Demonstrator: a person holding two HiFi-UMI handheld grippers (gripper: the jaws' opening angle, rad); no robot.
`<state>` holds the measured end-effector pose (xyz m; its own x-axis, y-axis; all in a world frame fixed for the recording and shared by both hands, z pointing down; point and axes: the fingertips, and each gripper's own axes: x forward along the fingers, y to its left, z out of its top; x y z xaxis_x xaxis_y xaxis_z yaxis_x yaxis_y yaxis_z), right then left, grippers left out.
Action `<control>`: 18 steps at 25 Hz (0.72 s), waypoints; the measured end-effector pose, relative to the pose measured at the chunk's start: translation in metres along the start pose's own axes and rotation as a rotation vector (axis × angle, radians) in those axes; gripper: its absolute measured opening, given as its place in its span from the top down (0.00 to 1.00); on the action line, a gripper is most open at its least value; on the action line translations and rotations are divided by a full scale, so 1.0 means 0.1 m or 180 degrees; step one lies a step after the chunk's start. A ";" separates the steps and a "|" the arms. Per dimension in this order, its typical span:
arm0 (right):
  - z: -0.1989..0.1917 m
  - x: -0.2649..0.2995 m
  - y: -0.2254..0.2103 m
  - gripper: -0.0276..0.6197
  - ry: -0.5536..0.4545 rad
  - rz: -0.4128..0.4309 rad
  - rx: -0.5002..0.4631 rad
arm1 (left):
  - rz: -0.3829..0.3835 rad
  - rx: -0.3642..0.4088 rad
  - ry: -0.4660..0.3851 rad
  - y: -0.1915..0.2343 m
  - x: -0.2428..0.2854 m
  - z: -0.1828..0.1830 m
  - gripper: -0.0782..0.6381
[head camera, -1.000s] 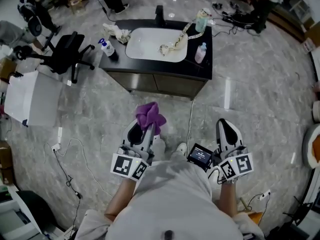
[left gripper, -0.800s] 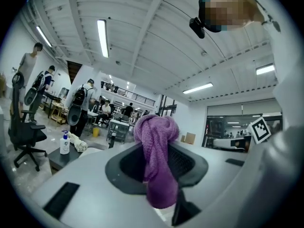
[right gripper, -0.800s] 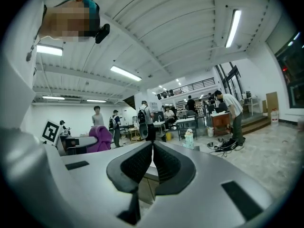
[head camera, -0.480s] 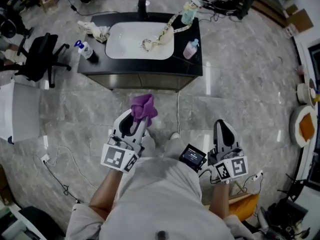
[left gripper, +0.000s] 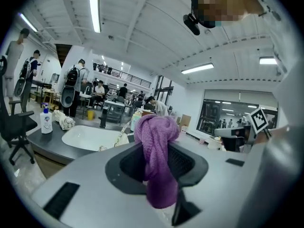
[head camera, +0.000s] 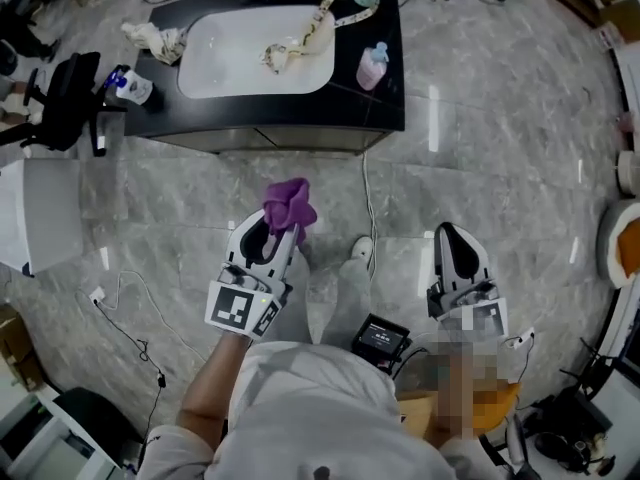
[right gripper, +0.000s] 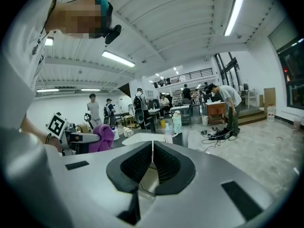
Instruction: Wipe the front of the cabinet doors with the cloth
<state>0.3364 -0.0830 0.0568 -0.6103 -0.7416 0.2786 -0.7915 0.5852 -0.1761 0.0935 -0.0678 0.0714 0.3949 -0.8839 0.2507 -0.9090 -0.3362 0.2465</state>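
My left gripper point(head camera: 283, 230) is shut on a bunched purple cloth point(head camera: 288, 204), which sticks out past the jaw tips; the cloth point(left gripper: 156, 156) fills the jaws in the left gripper view. My right gripper point(head camera: 456, 253) is shut with nothing between its jaws point(right gripper: 152, 148); from it the purple cloth point(right gripper: 102, 137) shows at the left. Ahead stands a black vanity cabinet point(head camera: 280, 140) with a white sink point(head camera: 255, 50); its doors face me, a short way beyond the cloth.
On the counter are a spray bottle point(head camera: 130, 86), a crumpled rag point(head camera: 152, 40), a pink soap bottle point(head camera: 371, 66) and a strip lying across the sink. A black office chair point(head camera: 62, 103) stands left. Cables point(head camera: 368, 213) trail over the marble floor. Several people stand in the background.
The view has moved forward: the vanity now lies higher and closer to the top edge. Both grippers stay shut, the left still holding the purple cloth nearer the cabinet front.
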 end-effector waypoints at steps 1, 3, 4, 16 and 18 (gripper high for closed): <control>-0.09 0.04 -0.12 0.91 0.0033 0.0037 0.0011 | 0.0031 -0.0013 0.0016 -0.04 0.13 -0.10 0.73; -0.28 0.11 -0.37 0.91 0.0092 0.0112 0.0031 | 0.0094 -0.0035 0.0054 -0.13 0.41 -0.35 0.73; -0.38 0.15 -0.49 0.91 0.0121 0.0149 0.0034 | 0.0121 -0.0035 0.0079 -0.18 0.55 -0.48 0.73; -1.85 0.68 -1.11 0.91 0.0313 0.0548 0.0258 | 0.0183 -0.0051 0.0282 -0.36 2.05 -2.07 0.73; -2.11 0.77 -1.12 0.91 0.0334 0.0564 0.0323 | 0.0140 -0.0035 0.0317 -0.34 2.29 -2.31 0.73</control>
<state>0.3843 -0.1364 0.2974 -0.7375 -0.5889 0.3306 -0.6747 0.6633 -0.3236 0.2458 -0.1830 0.3369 0.3665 -0.8608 0.3531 -0.9244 -0.2938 0.2434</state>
